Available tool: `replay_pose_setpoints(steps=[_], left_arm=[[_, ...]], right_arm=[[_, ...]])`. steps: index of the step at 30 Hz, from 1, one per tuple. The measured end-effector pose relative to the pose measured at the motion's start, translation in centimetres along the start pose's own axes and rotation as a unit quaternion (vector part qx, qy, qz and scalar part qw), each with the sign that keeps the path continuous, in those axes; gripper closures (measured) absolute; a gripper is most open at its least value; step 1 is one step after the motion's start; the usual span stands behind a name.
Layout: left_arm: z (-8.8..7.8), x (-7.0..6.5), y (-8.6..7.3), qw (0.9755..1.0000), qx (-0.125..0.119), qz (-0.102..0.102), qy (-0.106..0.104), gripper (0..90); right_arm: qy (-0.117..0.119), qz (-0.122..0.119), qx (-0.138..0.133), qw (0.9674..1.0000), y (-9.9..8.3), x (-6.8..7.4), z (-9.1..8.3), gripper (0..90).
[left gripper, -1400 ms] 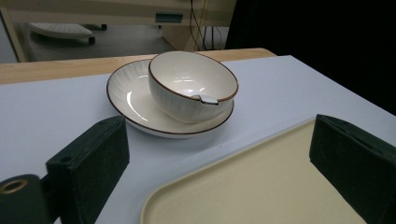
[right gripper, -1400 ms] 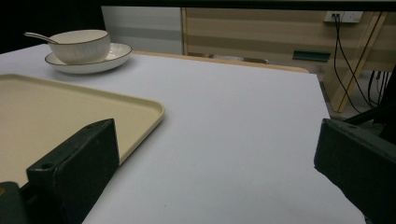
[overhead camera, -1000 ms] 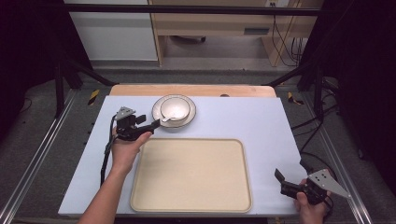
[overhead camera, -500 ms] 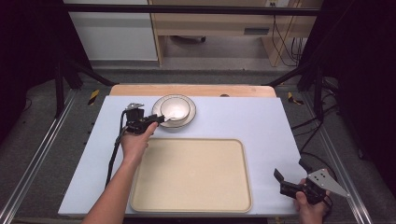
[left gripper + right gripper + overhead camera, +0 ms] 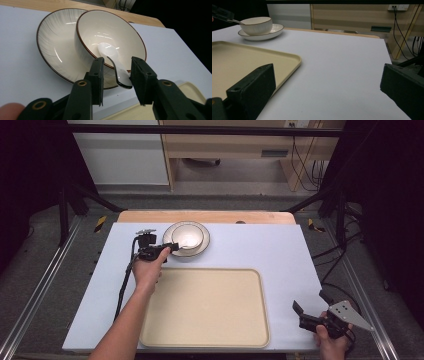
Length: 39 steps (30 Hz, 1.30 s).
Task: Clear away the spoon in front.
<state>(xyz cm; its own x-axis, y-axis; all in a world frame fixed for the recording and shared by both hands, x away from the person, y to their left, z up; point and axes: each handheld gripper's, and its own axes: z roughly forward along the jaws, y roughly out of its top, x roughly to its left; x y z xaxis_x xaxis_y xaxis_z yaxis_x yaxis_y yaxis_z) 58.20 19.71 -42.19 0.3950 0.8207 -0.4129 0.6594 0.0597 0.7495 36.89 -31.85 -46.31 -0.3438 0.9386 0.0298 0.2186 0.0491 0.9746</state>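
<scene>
**Left claw brackets the spoon handle; right claw waits wide at the tabletop's corner**

At the left of the high view, the person's left hand (image 5: 146, 270) reaches forward over the white tabletop (image 5: 260, 250) and holds the left claw (image 5: 172, 246) at the near-left edge of the bowl (image 5: 187, 237). The bowl sits in a wide plate (image 5: 170, 231) with a dark rim, both cream-coloured, at the far side of the tabletop just past the tray (image 5: 205, 307).

In the left gripper view the left claw (image 5: 116, 75) has its jaws apart, one on each side of the handle of a white spoon (image 5: 113, 62). The spoon's scoop lies inside the bowl (image 5: 112, 32), and its handle rises over the bowl's near rim and sticks out between the jaws. The handle tip is close to the right-hand jaw; whether it touches cannot be told. The plate (image 5: 56, 42) shows fine ribbed lines on its inner face.

The cream tray lies empty in the middle of the tabletop, close to the near edge.

At the right, the person's right hand (image 5: 332, 337) holds the right claw (image 5: 310, 304) at the near right corner, well apart from the tray and the bowl. In the right gripper view its jaws stand wide apart with bare tabletop (image 5: 342, 65) between them, the tray's corner (image 5: 287, 60) at the left and the bowl (image 5: 257, 25) on its plate (image 5: 274, 31) far off.
</scene>
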Motion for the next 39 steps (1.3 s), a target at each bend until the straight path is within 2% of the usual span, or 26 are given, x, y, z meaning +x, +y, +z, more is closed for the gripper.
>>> replay_pose_setpoints(steps=[3, 8, 13, 16, 18, 26, 29, 34, 39], left_arm=[[0.5, 0.1, -0.3, 0.9999, 0.013, -0.008, -0.009, 69.2], [0.6, 0.2, -0.3, 0.9995, 0.010, -0.019, -0.023, 78.2], [0.5, 0.2, -0.3, 0.9996, 0.005, -0.017, -0.021, 85.3], [0.5, 0.1, -0.2, 0.9997, 0.006, -0.010, -0.020, 85.7], [0.4, 0.0, -0.3, 0.9999, 0.001, 0.002, -0.014, 85.9], [-0.7, -0.4, 0.0, 0.9992, -0.034, 0.009, -0.019, 86.1], [-1.4, -0.8, 0.0, 0.9985, -0.047, 0.019, -0.021, 86.1], [-2.9, -1.0, -0.1, 0.9965, -0.075, 0.015, -0.033, 86.1], [-4.2, -0.7, -0.6, 0.9953, -0.089, 0.013, -0.035, 86.1]], right_arm=[[0.001, -0.002, -0.001, 1.0000, 0.0, 0.0, 0.0, 0.3], [0.000, -0.002, -0.001, 1.0000, 0.0, -0.1, 0.1, 0.3], [0.000, -0.002, -0.001, 1.0000, 0.0, -0.1, 0.1, 0.3], [0.000, -0.001, -0.001, 1.0000, 0.0, 0.0, 0.1, 0.3], [0.000, -0.002, -0.001, 1.0000, 0.0, -0.1, 0.1, 0.3], [0.000, -0.002, -0.001, 1.0000, 0.0, -0.1, 0.1, 0.3], [0.000, -0.002, -0.001, 1.0000, 0.0, 0.0, 0.1, 0.3], [0.000, -0.002, -0.001, 1.0000, 0.0, 0.0, 0.1, 0.3], [0.000, -0.004, 0.000, 1.0000, 0.0, 0.1, 0.1, 0.3]])
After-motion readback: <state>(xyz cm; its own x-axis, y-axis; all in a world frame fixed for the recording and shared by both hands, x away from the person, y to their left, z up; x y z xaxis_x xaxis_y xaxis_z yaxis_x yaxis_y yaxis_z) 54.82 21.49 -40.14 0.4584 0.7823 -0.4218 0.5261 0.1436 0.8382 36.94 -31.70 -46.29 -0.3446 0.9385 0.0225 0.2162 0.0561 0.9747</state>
